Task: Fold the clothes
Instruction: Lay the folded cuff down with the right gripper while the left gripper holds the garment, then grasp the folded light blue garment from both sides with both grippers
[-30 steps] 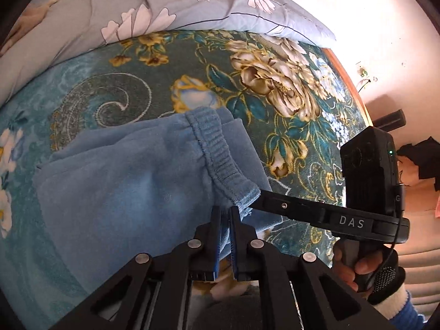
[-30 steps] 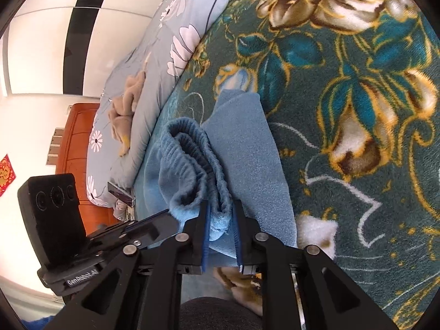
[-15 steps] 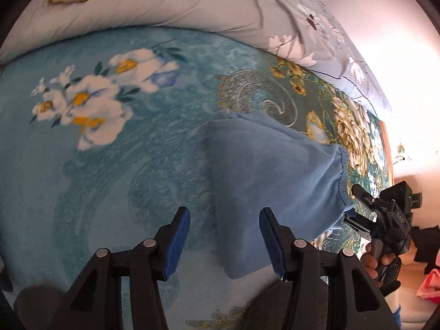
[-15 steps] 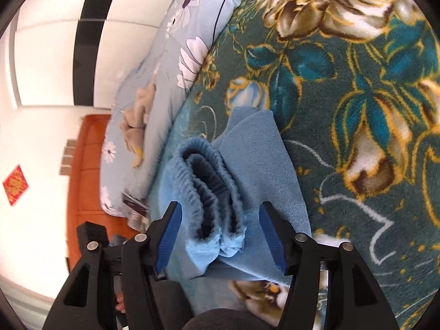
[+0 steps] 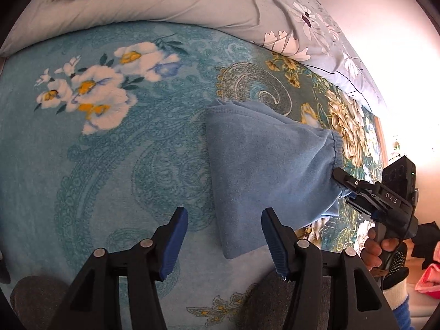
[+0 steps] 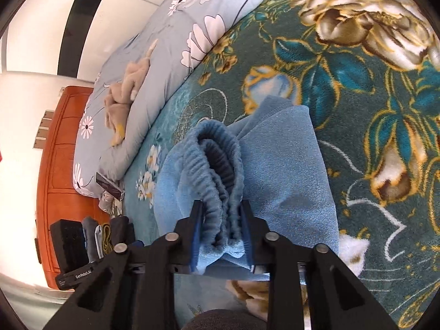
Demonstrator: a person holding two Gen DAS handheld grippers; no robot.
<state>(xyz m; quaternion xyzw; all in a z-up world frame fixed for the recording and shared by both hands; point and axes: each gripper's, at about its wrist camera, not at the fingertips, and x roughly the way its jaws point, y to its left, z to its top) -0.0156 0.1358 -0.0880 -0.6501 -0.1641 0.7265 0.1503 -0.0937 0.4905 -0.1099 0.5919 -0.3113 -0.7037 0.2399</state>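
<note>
**A:** The blue fleece garment lies folded on the floral blanket, just ahead of the left tongs and a little toward their right finger. How do they stand?

**B:** The left tongs are wide and opening, with nothing between the fingers; only blanket shows in the gap, and the garment's near corner sits just inside the right pad. The right tongs are narrow and closing on the ribbed elastic band, which is bunched between their pads.

**A:** So what makes the next fold go well?

**B:** I'd judge the right tongs should take all the gathered layers of the band, not just the outer one, or the stack will splay when lifted. The ribbing looks thick and springy, so a grip well past the edge is safer than a nip at the hem.

**A:** And the left side?

**B:** Bring the left tongs over the free edge nearest them, so both ends rise together. Fleece sags, and on a plush blanket it may drag; lifting clear before carrying across should keep the fold square.

**A:** Any hazard?

**B:** Pinching the blanket along with the garment.
</note>
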